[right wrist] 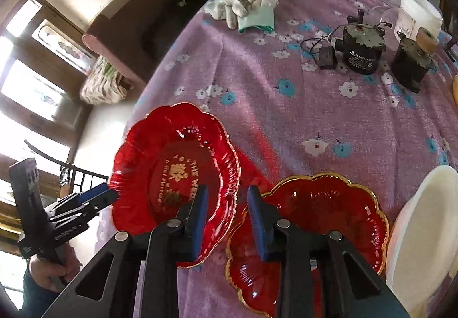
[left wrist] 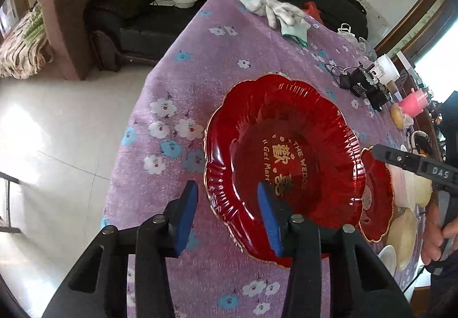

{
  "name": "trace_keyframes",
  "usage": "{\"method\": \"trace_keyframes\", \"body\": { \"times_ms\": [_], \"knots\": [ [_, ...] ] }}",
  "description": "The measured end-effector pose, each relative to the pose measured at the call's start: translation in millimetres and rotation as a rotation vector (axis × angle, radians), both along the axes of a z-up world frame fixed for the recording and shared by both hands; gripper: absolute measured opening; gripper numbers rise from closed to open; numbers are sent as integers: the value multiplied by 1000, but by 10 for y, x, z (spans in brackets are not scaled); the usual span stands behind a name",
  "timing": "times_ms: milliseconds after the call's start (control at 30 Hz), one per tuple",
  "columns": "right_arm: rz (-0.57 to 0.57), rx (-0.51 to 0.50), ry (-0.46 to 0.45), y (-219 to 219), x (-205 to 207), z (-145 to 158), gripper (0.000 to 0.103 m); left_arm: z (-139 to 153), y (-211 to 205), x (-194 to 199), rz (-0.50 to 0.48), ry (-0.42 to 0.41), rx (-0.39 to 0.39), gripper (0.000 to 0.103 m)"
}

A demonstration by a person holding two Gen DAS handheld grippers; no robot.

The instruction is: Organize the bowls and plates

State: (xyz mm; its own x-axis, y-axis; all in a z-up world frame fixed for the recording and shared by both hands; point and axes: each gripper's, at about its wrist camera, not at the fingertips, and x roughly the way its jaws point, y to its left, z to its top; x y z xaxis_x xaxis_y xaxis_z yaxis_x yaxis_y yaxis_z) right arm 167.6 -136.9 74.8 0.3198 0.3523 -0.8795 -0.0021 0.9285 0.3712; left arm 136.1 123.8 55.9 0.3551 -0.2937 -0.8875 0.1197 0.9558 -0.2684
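Plates: left claw (left wrist: 227, 213) straddles the big red plate (left wrist: 286, 163) rim unclamped; right claw (right wrist: 226, 220) gapes between both plates. Glossy rims could slip.

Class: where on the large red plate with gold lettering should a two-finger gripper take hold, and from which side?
Probably its fluted rim nearest the table edge: the large red plate lies flat with an upswept rim, so one finger goes inside, one outside, coming down from above.

Large red plate (left wrist: 286, 152): glossy translucent plastic or glass, ribbed, gilt rim. Smaller red plate (right wrist: 315, 220): likewise glossy. Tablecloth (right wrist: 286, 117): fuzzy matt cloth. Gripper pads (left wrist: 187, 218): matt blue, rubbery. Gloves (left wrist: 272, 9): knitted cloth.
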Motion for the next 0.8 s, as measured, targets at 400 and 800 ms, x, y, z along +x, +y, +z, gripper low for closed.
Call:
{"method": "trace_keyframes", "body": {
  "times_ms": [400,800],
  "knots": [
    [5,-52,20,127,58,-218,13,-227,-36,147,3,20,39,11],
    [-3,-53,-11,246,-111,-83,9,-91,42,-59,25,-22,61,11]
  ]
}}
